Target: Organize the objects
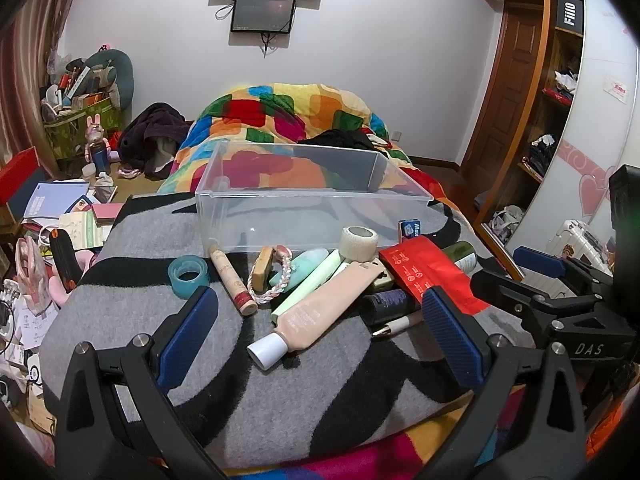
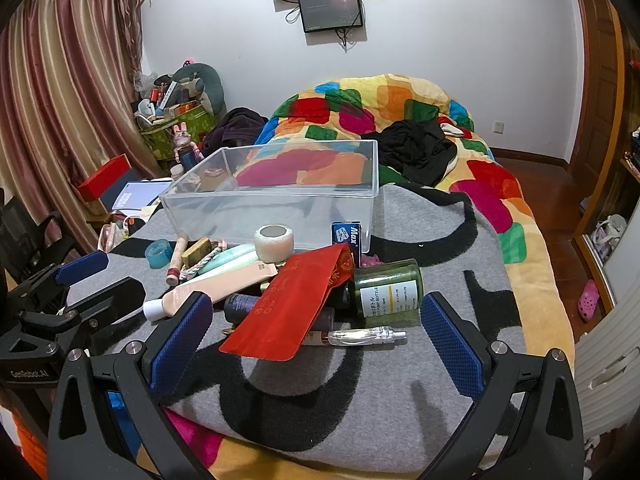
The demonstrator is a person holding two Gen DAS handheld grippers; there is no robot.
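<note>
Blue-padded fingers of the left gripper spread wide, clamped on nothing, touching nothing, hovering near the front edge of the grey-and-black blanket on the bed. Same for the right gripper: 2 fingers well apart, empty, straddling the near end of the pile without contact.

Heaped just in front of the clear plastic bin, itself empty toward the middle of the blanket: pink tube with white cap nearest the left gripper, red packet draped over darker items, green pump bottle lying on its side, slim clear spray vial under the packet's near edge, teal tape roll at the left edge of the pile, white bandage roll against the bin's front wall, blue Max box beside it.

Likely trouble:
1. Overlap. Lifting the tube or packet could drag neighbours along, or roll the vial and bottle toward the blanket's front edge and off the bed.
2. Soft bedding. Pressing down to pinch a flat item may sink it, or catch blanket pile between the pads.
3. Round tubes probably slippery; an off-centre pinch could squirt one sideways.
4. Light bin could slide if bumped.
5. 2 grippers close together, so a collision is possible over the same pile.
</note>
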